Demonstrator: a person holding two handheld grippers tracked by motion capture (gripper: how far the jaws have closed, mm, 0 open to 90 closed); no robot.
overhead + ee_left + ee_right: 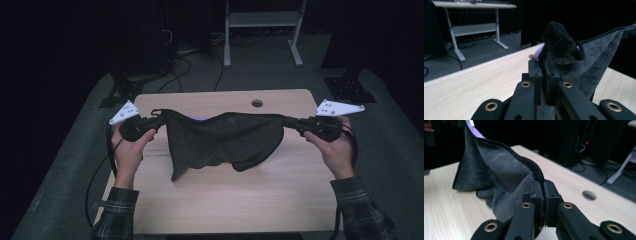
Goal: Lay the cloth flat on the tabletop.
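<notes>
A dark grey fleecy cloth (222,140) hangs stretched between my two grippers above the wooden table (225,200). Its lower edge droops toward the tabletop. My left gripper (159,119) is shut on the cloth's left corner, and in the left gripper view the jaws pinch the cloth (564,52) at the gripper (543,68). My right gripper (289,121) is shut on the right corner; in the right gripper view the cloth (499,167) runs away from the gripper (542,187). A bit of lilac (199,119) shows behind the cloth's top edge.
A round cable hole (257,103) sits near the table's far edge. Beyond the table stand a white desk frame (262,30), dark stands and floor cables (175,70). Each gripper trails a black cable (97,175) past the forearm.
</notes>
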